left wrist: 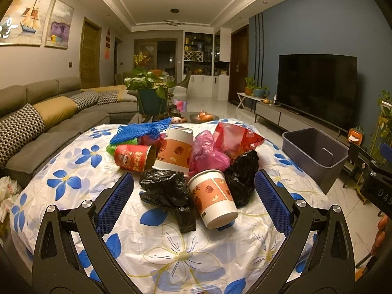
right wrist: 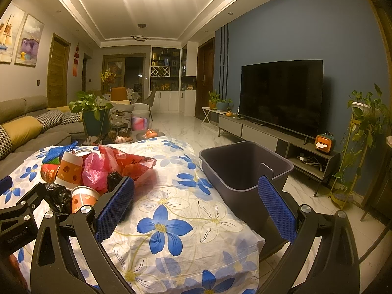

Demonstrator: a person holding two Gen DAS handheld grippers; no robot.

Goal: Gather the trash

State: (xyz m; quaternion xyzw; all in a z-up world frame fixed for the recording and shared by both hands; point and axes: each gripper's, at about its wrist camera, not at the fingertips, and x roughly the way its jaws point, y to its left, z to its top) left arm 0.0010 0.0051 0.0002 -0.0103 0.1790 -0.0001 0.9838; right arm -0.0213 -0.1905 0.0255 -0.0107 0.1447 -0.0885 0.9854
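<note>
Left tool [left wrist: 194, 191]: spread wide, holding nothing; blue waffle-textured pads flank the near cup and a black bag.
Right tool [right wrist: 196, 204]: spread, holding nothing, over the cloth's bare right part, bin just beyond.
Worktop [left wrist: 171, 250]: covered by a wrinkled white cloth with blue flowers.
Trash: heaped mid-worktop.
Cups [left wrist: 213, 199]: three paper cylinders on their sides, two orange-banded, one red [left wrist: 134, 158].
Bags: crumpled black film [left wrist: 166, 191], pink film [left wrist: 208, 152], glossy red [left wrist: 235, 138].
Net [left wrist: 142, 129]: blue mesh, behind the heap.
Bin [right wrist: 245, 169]: grey, smooth plastic, rectangular, at the worktop's right edge.
</note>
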